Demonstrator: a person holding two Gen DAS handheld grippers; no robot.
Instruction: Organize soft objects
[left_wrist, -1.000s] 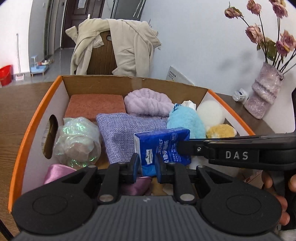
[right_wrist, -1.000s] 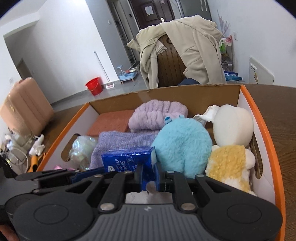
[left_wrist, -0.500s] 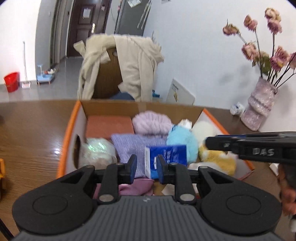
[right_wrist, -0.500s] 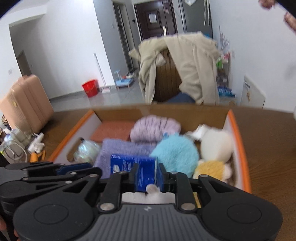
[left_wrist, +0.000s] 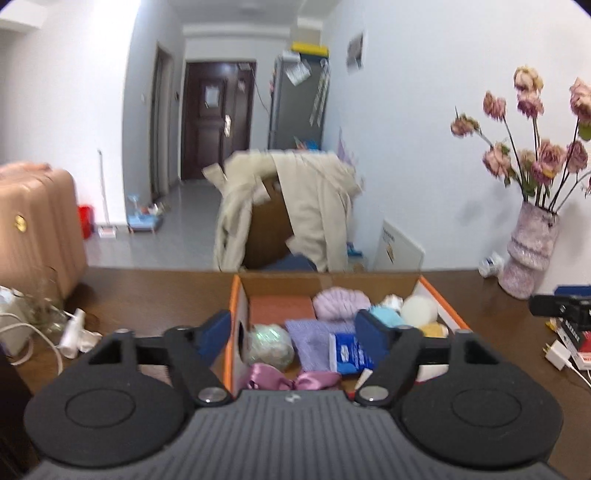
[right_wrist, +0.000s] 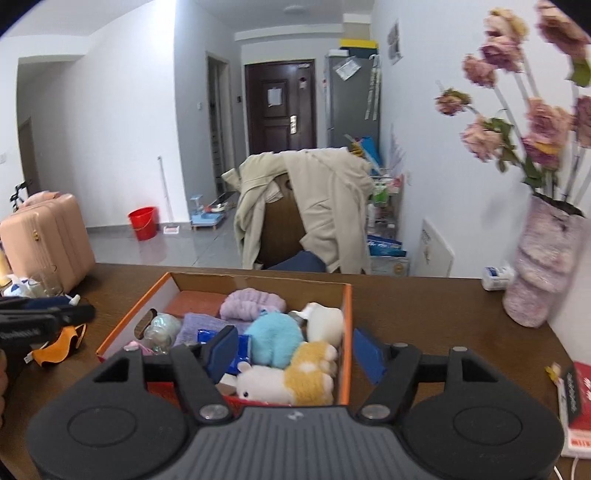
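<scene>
An orange-rimmed cardboard box (left_wrist: 233, 325) (right_wrist: 347, 332) stands on the brown table, packed with soft items. A blue tissue pack (left_wrist: 347, 350) (right_wrist: 243, 356) lies at its near middle, beside a lilac pouch (left_wrist: 310, 339), a blue fluffy ball (right_wrist: 273, 336), a white plush (right_wrist: 325, 321) and a yellow-white plush (right_wrist: 295, 380). My left gripper (left_wrist: 293, 332) hovers above and short of the box, jaws opening wide, nothing between them. My right gripper (right_wrist: 295, 350) does the same from the box's right side, holding nothing.
A vase of dried roses (left_wrist: 532, 251) (right_wrist: 543, 277) stands at the table's back right. Chargers and a power strip (right_wrist: 576, 406) lie at the right edge. Cables and small bottles (left_wrist: 74, 336) clutter the left. A coat-draped chair (left_wrist: 288, 214) is behind the table.
Both grippers have drawn back and risen away from the box, which now looks smaller. Their jaws went from nearly shut to wide. The tissue pack stays in the box.
</scene>
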